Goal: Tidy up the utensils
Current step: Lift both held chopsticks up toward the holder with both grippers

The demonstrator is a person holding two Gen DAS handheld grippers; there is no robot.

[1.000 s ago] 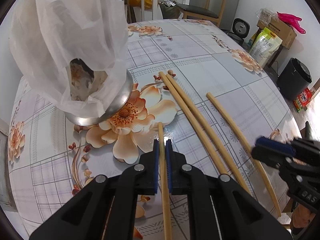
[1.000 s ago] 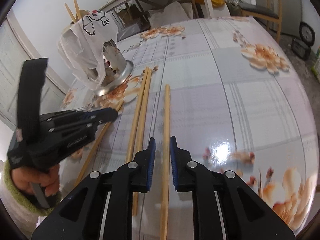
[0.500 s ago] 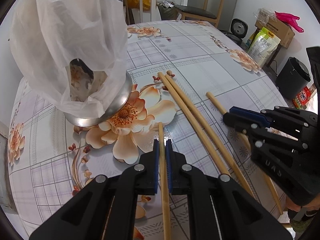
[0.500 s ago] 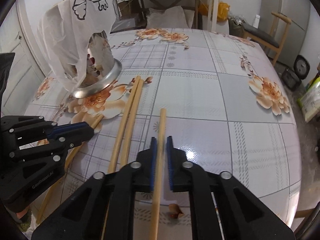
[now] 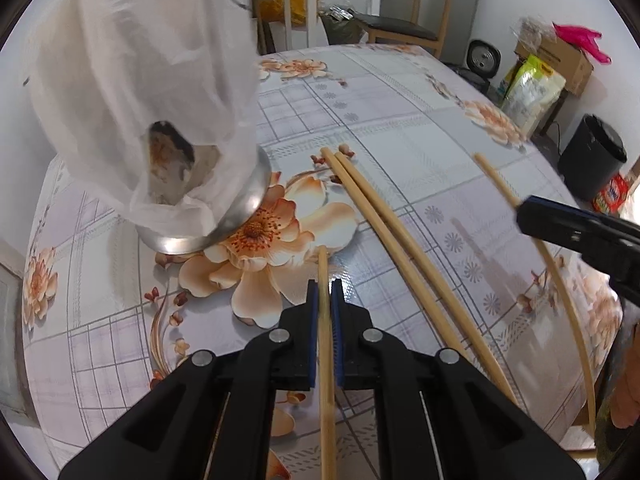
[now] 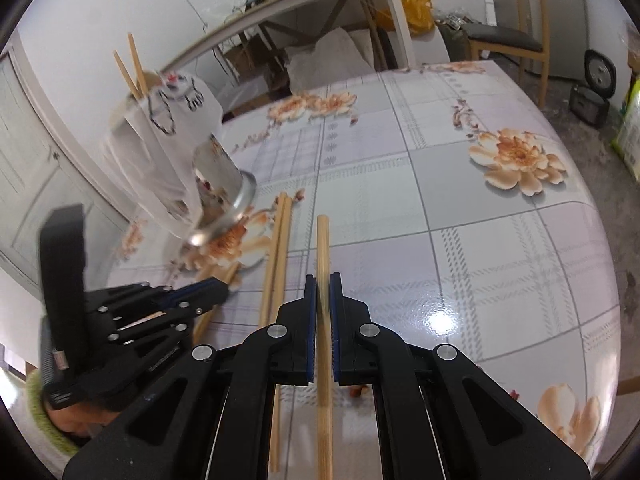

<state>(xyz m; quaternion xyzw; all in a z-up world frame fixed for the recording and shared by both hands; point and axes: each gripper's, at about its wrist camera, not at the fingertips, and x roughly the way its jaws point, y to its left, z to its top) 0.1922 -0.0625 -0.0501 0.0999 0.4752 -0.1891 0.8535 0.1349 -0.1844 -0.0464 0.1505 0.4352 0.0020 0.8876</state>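
**Two chopsticks pinched, each long end free to swing**

Nearest in the left wrist view, the left gripper (image 5: 324,300) is closed on a long pale bamboo chopstick (image 5: 325,336), pinched well back from its far tip, which points toward the steel utensil holder draped in a white plastic bag (image 5: 160,128). In the right wrist view the right gripper (image 6: 323,312) is likewise clamped on a second bamboo chopstick (image 6: 322,252), which lies to the right of the holder. In both grips most of the stick's length runs outside the jaws, so it could pivot between the blue pads if its tip were knocked.

Between the two held sticks, close to the holder's flared base, a pair of loose bamboo chopsticks (image 5: 384,220) is left lying side by side on the floral, glossy tablecloth (image 6: 500,248); either could be struck and rolled by a low-carried tip.

Farther off, the holder is seen with two chopsticks already standing in it (image 6: 130,64). The loose bag appears to hang around its rim, so an incoming tip could catch in the plastic, and the holder could be tipped or the stick levered out of the grip. With both grippers heading for one opening, a collision is judged possible.
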